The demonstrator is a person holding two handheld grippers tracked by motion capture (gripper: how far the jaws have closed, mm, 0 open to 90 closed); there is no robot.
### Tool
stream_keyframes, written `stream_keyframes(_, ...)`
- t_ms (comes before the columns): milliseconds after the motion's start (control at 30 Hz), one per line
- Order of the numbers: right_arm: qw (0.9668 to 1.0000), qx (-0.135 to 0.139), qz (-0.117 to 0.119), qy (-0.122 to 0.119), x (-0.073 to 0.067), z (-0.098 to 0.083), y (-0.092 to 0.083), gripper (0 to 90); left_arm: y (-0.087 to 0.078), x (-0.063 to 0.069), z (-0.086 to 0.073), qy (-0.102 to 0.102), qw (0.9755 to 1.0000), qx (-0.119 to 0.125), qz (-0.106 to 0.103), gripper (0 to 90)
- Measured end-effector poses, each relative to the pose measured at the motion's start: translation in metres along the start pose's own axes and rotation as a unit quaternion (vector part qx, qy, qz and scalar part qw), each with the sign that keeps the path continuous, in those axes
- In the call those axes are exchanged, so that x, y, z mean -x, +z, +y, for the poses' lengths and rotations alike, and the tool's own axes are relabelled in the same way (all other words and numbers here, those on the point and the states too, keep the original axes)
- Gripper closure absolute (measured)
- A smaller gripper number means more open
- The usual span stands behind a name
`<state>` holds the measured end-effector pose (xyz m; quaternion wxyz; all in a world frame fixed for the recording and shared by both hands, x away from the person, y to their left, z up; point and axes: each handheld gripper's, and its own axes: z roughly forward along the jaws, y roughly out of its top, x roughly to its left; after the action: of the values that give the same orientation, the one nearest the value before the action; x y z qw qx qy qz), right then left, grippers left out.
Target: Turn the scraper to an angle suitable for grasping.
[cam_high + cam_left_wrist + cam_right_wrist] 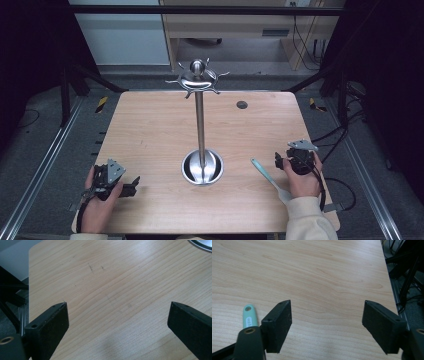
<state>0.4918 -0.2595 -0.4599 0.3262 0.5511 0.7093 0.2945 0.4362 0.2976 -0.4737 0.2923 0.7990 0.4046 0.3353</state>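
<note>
We see a pale matt wood-grain counter (150,130), a polished metal stand (201,125), a smooth mint plastic spoon (265,172), and matt black tongs (327,322).

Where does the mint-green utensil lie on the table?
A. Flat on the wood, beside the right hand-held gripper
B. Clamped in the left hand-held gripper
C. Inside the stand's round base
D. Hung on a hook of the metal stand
A: the mint-green utensil lies flat on the table, just left of the right hand-held gripper, whose jaws stand open with nothing between them.
</note>
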Motion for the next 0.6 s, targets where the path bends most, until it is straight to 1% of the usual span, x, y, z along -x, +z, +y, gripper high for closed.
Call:
stream_keyframes(33, 1.0, -0.004, 0.002, 0.0, -0.001, 0.0, 0.001, 26.8, 0.0, 0.0, 0.0, 0.0, 1.0, 0.0, 0.0, 3.3)
stream_keyframes(67, 0.9999, -0.01, 0.003, 0.007, -0.002, 0.0, 0.001, 27.5, 0.0, 0.0, 0.0, 0.0, 1.0, 0.001, 0.001, 3.3)
stream_keyframes(100, 0.9999, -0.008, 0.005, -0.009, -0.001, 0.0, 0.003, 28.5, 0.0, 0.0, 0.0, 0.001, 1.0, 0.001, 0.001, 3.3)
stream_keyframes(133, 0.9999, -0.01, 0.005, -0.009, -0.002, 0.0, 0.003, 29.1, 0.0, 0.0, 0.0, 0.001, 1.0, 0.001, 0.001, 3.3)
stream_keyframes(167, 0.9998, -0.015, 0.009, 0.004, -0.005, 0.002, 0.002, 29.6, 0.0, 0.0, 0.0, 0.0, 1.0, 0.001, 0.001, 3.3)
stream_keyframes(200, 0.9998, -0.015, 0.009, 0.004, -0.005, 0.002, 0.002, 29.6, 0.0, 0.0, 0.0, 0.0, 1.0, 0.0, 0.001, 3.3)
stream_keyframes(233, 0.9998, -0.018, 0.007, -0.003, -0.006, 0.002, 0.004, 30.1, 0.0, 0.0, 0.0, 0.0, 1.0, 0.0, 0.0, 3.2)
stream_keyframes(300, 0.9997, -0.023, 0.007, -0.004, -0.007, 0.003, 0.005, 30.4, 0.0, 0.0, 0.0, -0.001, 1.0, 0.001, 0.0, 3.3)
stream_keyframes(333, 0.9995, -0.026, 0.009, -0.012, -0.008, 0.003, 0.007, 30.5, 0.0, 0.0, 0.0, 0.0, 1.0, 0.001, 0.0, 3.3)
stream_keyframes(400, 0.9991, -0.037, 0.016, -0.012, -0.013, 0.004, 0.009, 30.5, 0.0, 0.0, 0.0, 0.0, 1.0, 0.001, -0.001, 3.3)
stream_keyframes(433, 0.999, -0.038, 0.017, -0.015, -0.015, 0.005, 0.01, 30.7, 0.0, 0.0, 0.0, 0.0, 1.0, 0.001, -0.001, 3.3)
stream_keyframes(467, 0.9989, -0.038, 0.018, -0.022, -0.016, 0.005, 0.01, 32.2, 0.0, 0.0, 0.0, 0.0, 1.0, 0.001, -0.001, 3.3)
stream_keyframes(500, 0.9989, -0.038, 0.018, -0.022, -0.016, 0.005, 0.01, 32.2, 0.0, 0.0, 0.0, 0.001, 1.0, 0.0, -0.001, 3.3)
stream_keyframes(533, 0.9987, -0.037, 0.025, -0.024, -0.02, 0.006, 0.01, 38.3, 0.0, 0.0, 0.0, 0.0, 1.0, 0.001, 0.0, 3.3)
stream_keyframes(567, 0.9987, -0.037, 0.025, -0.024, -0.02, 0.006, 0.01, 38.3, 0.0, 0.0, 0.0, 0.0, 1.0, 0.001, 0.0, 3.3)
stream_keyframes(600, 0.9982, -0.039, 0.032, -0.031, -0.021, 0.007, 0.01, 45.7, 0.0, 0.0, 0.0, 0.0, 1.0, 0.001, 0.0, 3.3)
